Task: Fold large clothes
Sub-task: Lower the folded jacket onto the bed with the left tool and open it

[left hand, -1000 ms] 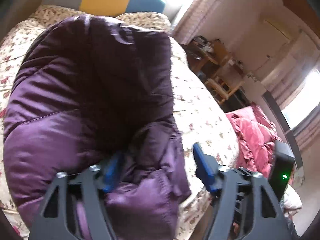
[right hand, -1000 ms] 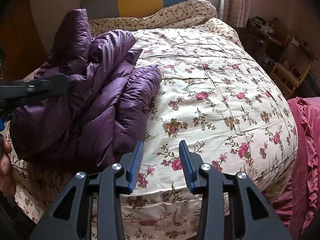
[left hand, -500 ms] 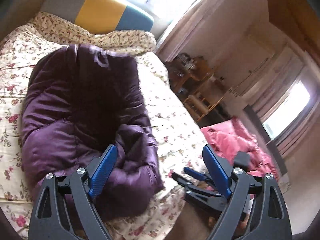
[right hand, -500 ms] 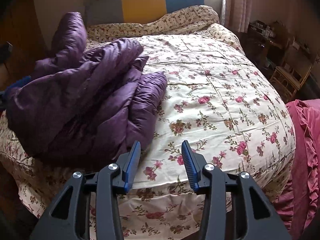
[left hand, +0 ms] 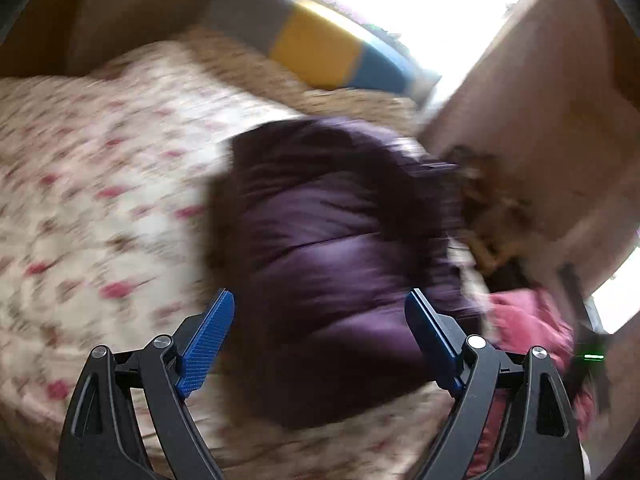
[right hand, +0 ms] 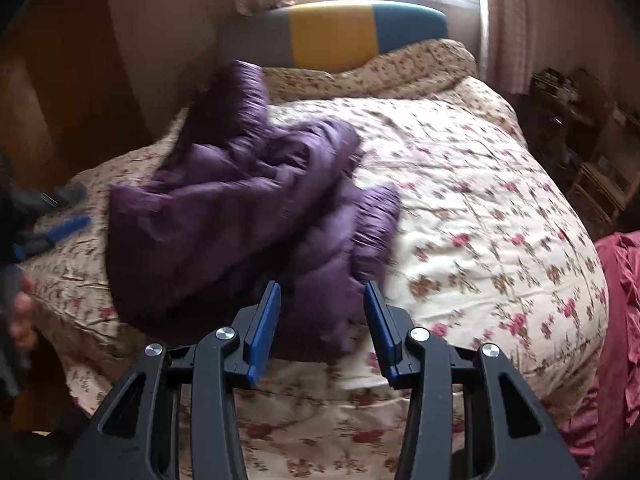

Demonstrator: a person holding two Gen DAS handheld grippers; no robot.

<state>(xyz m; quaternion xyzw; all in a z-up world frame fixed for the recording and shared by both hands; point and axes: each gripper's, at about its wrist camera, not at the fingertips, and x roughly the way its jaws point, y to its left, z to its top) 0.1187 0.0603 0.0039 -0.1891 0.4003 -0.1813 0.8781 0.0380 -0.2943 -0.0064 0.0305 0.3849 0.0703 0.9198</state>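
Floral bedspread, crumpled purple jacket, no legible writing

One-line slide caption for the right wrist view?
Open right gripper hovers over a crumpled purple puffer jacket on a floral bedspread.

My left gripper and right gripper both have black frames with silver screws, and my fingers carry blue ribbed pads.
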